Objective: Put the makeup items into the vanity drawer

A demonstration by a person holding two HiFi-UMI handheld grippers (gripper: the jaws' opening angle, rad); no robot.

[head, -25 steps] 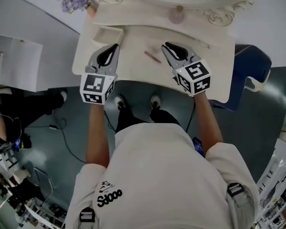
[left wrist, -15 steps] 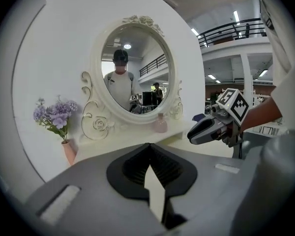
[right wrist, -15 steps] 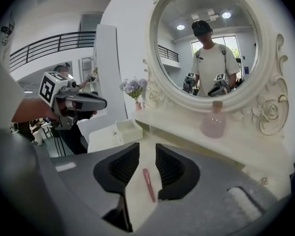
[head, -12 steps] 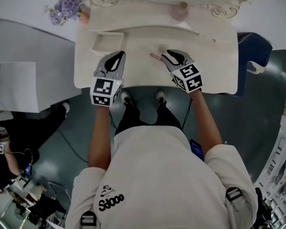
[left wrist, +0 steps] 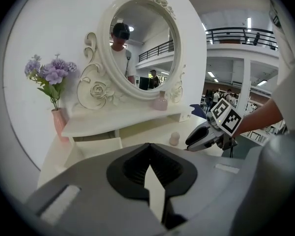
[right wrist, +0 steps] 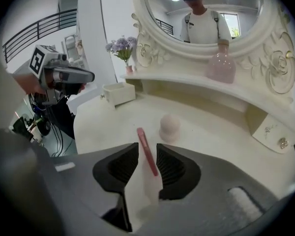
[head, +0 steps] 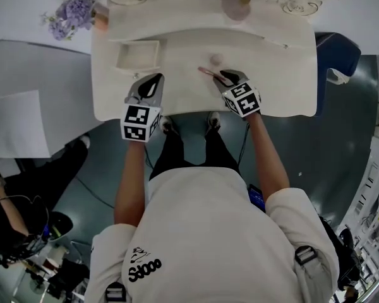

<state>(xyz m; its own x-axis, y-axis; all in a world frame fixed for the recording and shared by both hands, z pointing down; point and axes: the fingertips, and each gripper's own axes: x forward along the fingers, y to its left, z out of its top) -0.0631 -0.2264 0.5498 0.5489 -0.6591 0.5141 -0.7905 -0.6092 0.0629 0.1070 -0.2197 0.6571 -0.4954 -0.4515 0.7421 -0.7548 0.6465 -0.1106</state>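
- Since the earlier frame the right gripper (head: 225, 76) is brought forward over the vanity top (head: 271, 74) until its jaws straddle the pink stick (head: 206, 72). The left gripper (head: 153, 82) is shifted only slightly.
- The stick (right wrist: 145, 149) is laid flat on the top, slanted in the gap between the right jaws. These are held apart with space on either side, so nothing is clamped yet and a grasp is judged to be in preparation.
- A round pink puff (head: 216, 59) is set just beyond the stick, apart from it, and is probably meant to be taken next.
- The drawer (head: 138, 55) is pulled open at the top's left rear, ready to receive items; none can be made out in it.
- The left gripper is held near the front edge, just short of the drawer, with its jaws closed on nothing. It is probably kept there clear of the right gripper's path.
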